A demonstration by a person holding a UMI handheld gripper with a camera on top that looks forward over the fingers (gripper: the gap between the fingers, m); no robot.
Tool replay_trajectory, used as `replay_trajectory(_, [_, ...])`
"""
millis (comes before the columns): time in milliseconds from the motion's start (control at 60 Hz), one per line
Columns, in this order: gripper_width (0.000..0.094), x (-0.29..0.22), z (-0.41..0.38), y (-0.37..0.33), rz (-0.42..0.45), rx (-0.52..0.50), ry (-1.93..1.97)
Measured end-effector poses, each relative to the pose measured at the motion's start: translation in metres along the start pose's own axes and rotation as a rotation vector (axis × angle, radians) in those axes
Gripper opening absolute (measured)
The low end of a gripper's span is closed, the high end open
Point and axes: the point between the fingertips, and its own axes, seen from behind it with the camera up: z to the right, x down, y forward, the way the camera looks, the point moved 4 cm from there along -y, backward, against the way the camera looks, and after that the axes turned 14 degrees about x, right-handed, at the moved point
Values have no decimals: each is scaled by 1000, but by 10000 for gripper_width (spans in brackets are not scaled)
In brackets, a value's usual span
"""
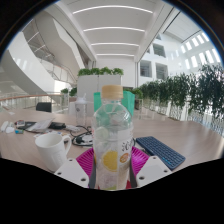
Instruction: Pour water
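We see the hand-held gripper [112,160] clamped on a clear plastic bottle [113,128], which stands upright between its two fingers and fills the middle of our view. The pink pads [89,160] press against the bottle's lower half from either side, with no gap that we can make out, so we read the grip as closed on the bottle. The bottle has a pale orange cap [112,92] and a label [120,152] with a yellow lemon-like motif on its lower part; we cannot tell how much liquid is inside it.

Just beside the bottle, near one finger, a white cup [52,149] with a handle stands on the tabletop [30,150]. On the other side of the bottle a dark keyboard [160,152] lies flat on the same tabletop, near the other finger. Farther back beyond the cup we see scattered small items [35,127] that are too small to name.

Beyond the tabletop a row of green plants [185,98] lines the edge of a bright, white, multi-storey hall, and a light green panel [100,90] rises directly behind the bottle.
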Motion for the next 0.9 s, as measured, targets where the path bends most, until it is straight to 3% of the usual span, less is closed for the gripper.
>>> replay_trajectory(117, [494, 3, 4, 3, 30, -1, 17])
replay_trajectory(333, [541, 6, 12, -2, -3, 7, 46])
replay_trajectory(417, [624, 19, 13, -10, -134, 15, 34])
replay_trajectory(517, [847, 7, 13, -43, -184, 13, 60])
replay_trajectory(900, [836, -72, -11, -285, -226, 102, -1])
